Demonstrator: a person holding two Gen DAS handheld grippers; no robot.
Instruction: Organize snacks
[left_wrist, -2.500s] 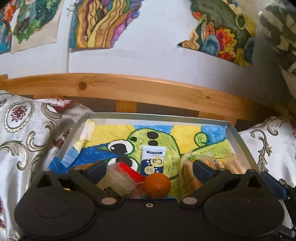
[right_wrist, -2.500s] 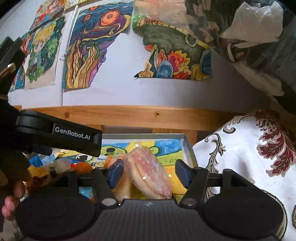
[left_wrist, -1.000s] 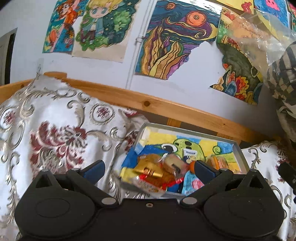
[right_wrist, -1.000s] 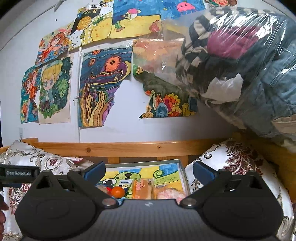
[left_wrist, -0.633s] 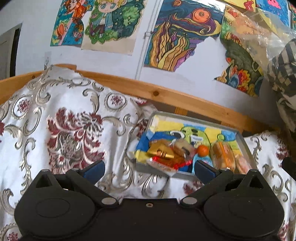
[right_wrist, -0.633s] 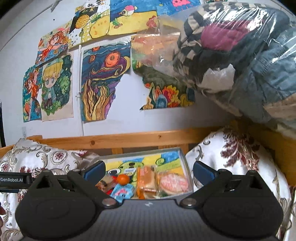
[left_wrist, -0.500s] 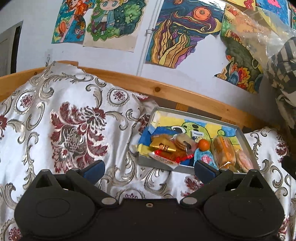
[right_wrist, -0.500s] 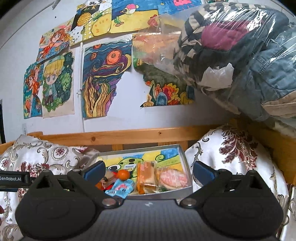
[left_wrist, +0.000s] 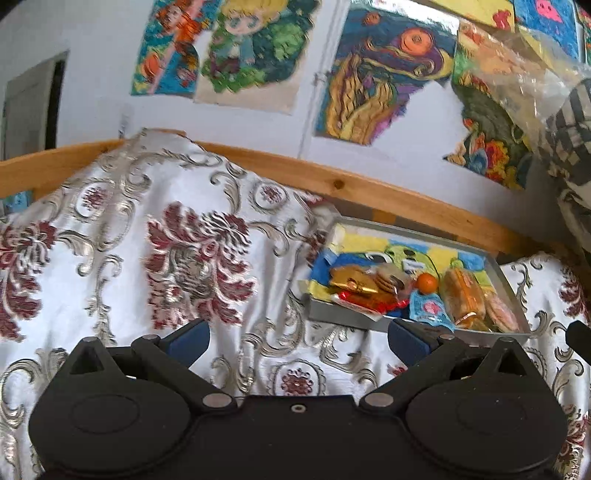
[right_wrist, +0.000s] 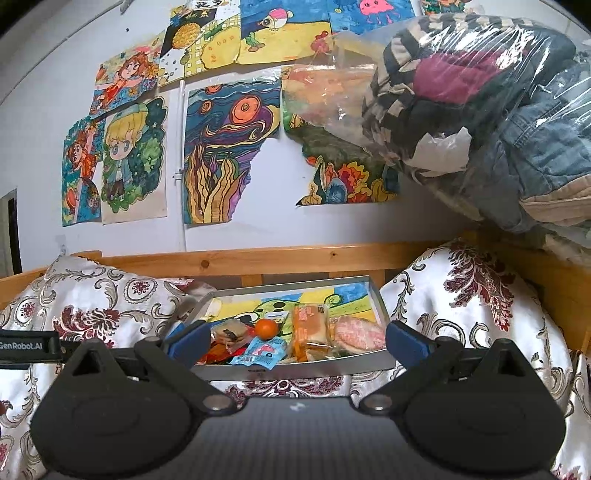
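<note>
Two wrist-camera views of a bed spread with white cloth (left_wrist: 110, 258) patterned in red and silver, under a wall of bright drawings (right_wrist: 218, 155). Near the wooden headboard (right_wrist: 280, 258), a shallow grey tray (right_wrist: 306, 367) with a cartoon-printed floor, holding all the snacks in view: a small orange (right_wrist: 266, 328) near the middle, a blue sachet (right_wrist: 264, 351) lapping over the front rim, a wrapped bun (right_wrist: 309, 325) and a pink-topped packet (right_wrist: 356, 334) on the tray's right side, gold and red wrappers (left_wrist: 354, 286) heaped on its left. Left gripper (left_wrist: 297, 338) above bare cloth, well apart from the tray, jaws spread wide and empty. Right gripper (right_wrist: 293, 341) facing the tray's front edge, likewise spread wide, nothing between the blue pads (right_wrist: 404, 341). Judged from this: sorting apparently close to finished, both tools clear of the load. For a good finish, worth nudging the blue sachet fully inside the rim, since an overhanging edge could slide out onto the soft bedding. Best approached low and square from the front with the right gripper, pinching only the sachet's near corner, lightly, to avoid dragging the orange or shifting the tray, which sits on yielding cloth and may tip under pressure.
</note>
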